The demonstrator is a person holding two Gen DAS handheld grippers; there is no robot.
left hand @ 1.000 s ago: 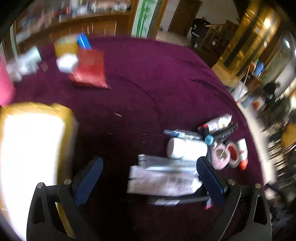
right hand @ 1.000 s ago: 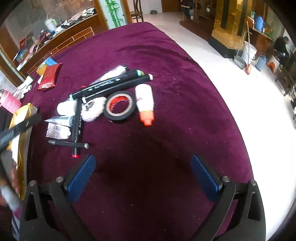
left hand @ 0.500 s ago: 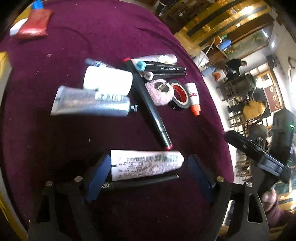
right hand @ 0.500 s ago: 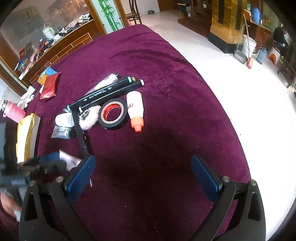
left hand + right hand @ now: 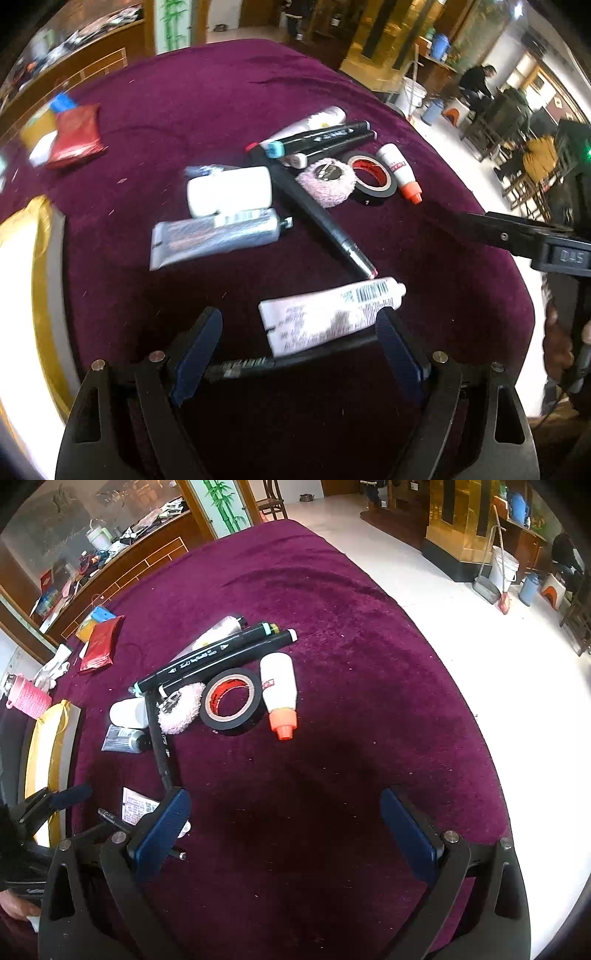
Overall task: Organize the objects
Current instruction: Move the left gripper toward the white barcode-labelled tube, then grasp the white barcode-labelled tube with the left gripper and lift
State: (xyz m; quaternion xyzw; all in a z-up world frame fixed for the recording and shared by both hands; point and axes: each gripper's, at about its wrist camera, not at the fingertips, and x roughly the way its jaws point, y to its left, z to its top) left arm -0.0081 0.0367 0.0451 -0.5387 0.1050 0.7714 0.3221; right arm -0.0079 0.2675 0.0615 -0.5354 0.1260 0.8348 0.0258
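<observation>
A pile of small objects lies on the purple cloth table [image 5: 221, 96]: a white tube [image 5: 325, 315], a thin black pen [image 5: 291, 358], a silver tube [image 5: 214, 236], a white bottle [image 5: 229, 190], black markers [image 5: 325, 138], a long black marker [image 5: 317, 221], a pink puff [image 5: 327, 181], a black tape roll [image 5: 369, 179] and an orange-capped glue bottle [image 5: 400, 171]. My left gripper [image 5: 299, 354] is open, with the pen and the white tube's end between its fingers. My right gripper [image 5: 288, 830] is open and empty over bare cloth; tape roll [image 5: 232, 701] and glue bottle [image 5: 279, 694] lie ahead of it.
A gold-edged white box [image 5: 26, 295] sits at the left table edge. A red packet [image 5: 75, 136] and small boxes lie at the far left. A pink cup [image 5: 27, 698] stands by the box. The table's rounded edge drops to white floor [image 5: 498, 664] at right.
My left gripper swung from the gold box over to the pile and now hovers at the white tube and pen. The right gripper stayed nearly still, open.
</observation>
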